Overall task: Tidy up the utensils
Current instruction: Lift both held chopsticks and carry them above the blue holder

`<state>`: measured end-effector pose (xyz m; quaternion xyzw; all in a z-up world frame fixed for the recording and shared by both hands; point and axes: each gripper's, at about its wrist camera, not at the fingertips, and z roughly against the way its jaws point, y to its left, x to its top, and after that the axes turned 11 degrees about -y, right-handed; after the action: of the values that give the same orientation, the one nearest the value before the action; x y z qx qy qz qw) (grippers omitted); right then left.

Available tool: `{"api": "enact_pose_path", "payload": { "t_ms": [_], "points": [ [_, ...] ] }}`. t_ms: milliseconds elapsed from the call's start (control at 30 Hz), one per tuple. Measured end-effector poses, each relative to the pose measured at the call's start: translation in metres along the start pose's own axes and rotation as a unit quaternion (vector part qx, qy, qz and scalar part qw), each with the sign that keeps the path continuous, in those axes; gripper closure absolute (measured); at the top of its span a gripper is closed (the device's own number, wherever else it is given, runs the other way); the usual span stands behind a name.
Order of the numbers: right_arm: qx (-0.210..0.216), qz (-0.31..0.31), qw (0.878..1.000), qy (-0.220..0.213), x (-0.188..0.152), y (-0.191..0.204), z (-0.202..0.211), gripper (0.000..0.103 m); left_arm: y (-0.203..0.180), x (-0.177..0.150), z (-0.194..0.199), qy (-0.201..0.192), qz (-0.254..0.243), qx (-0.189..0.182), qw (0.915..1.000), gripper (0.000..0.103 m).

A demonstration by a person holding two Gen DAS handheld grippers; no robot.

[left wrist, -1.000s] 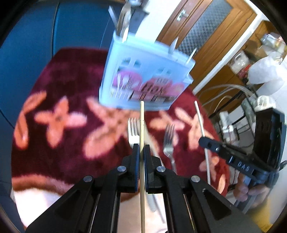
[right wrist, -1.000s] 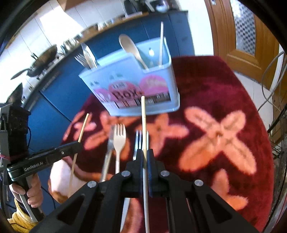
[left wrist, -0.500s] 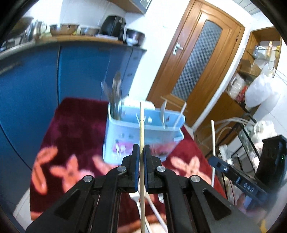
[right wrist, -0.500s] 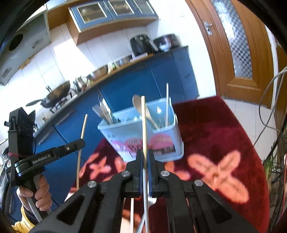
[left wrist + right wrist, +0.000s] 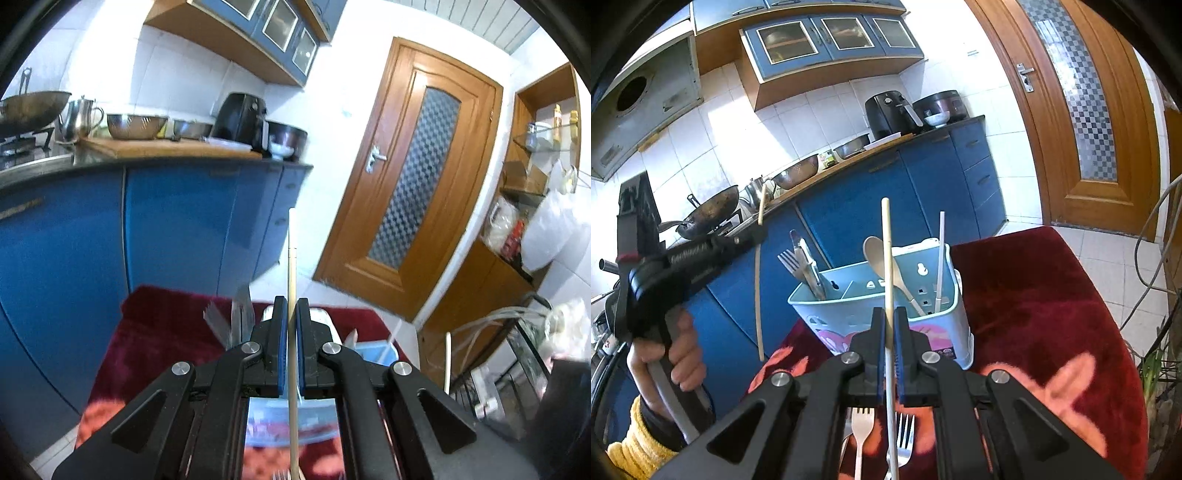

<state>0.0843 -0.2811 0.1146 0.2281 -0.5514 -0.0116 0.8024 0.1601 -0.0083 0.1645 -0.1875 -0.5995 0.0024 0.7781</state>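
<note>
Pale blue utensil caddy (image 5: 886, 314) stands on the red rug (image 5: 1034, 295), just ahead of the right gripper (image 5: 889, 325). Its left compartment holds a fork and knives (image 5: 803, 266); the right holds a wooden spoon (image 5: 882, 262) and a white stick (image 5: 940, 258).

Right gripper is clamped on a pale chopstick (image 5: 886, 251), upright before the caddy. Left gripper (image 5: 291, 317), off to the right one's left, pinches a second chopstick (image 5: 291, 258); caddy mostly hidden behind its jaws.

Two forks (image 5: 882, 428) lie on the rug beneath the right gripper. Blue cabinets (image 5: 923, 192) stand behind.
</note>
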Motion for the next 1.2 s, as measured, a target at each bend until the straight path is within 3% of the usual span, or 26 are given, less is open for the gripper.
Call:
{"api": "enact_pose_path", "payload": {
  "t_ms": [167, 500, 900, 1200],
  "points": [
    [0.004, -0.002, 1.0, -0.009, 0.003, -0.009, -0.009, 0.097, 0.004, 0.016, -0.022, -0.042, 0.006, 0.018, 0.999, 0.101],
    [0.009, 0.001, 0.998, -0.061, 0.023, -0.017, -0.026, 0.097, 0.008, 0.008, -0.062, -0.109, -0.032, 0.055, 0.992, 0.101],
    [0.006, 0.041, 0.987, -0.156, 0.049, -0.005, -0.062, 0.097, 0.016, -0.031, -0.07, -0.114, -0.051, 0.054, 0.9907, 0.101],
    [-0.01, 0.077, 0.984, -0.158, 0.03, -0.004, -0.096, 0.097, 0.013, -0.044, -0.07, -0.117, -0.063, 0.045, 0.9901, 0.1]
  ]
}}
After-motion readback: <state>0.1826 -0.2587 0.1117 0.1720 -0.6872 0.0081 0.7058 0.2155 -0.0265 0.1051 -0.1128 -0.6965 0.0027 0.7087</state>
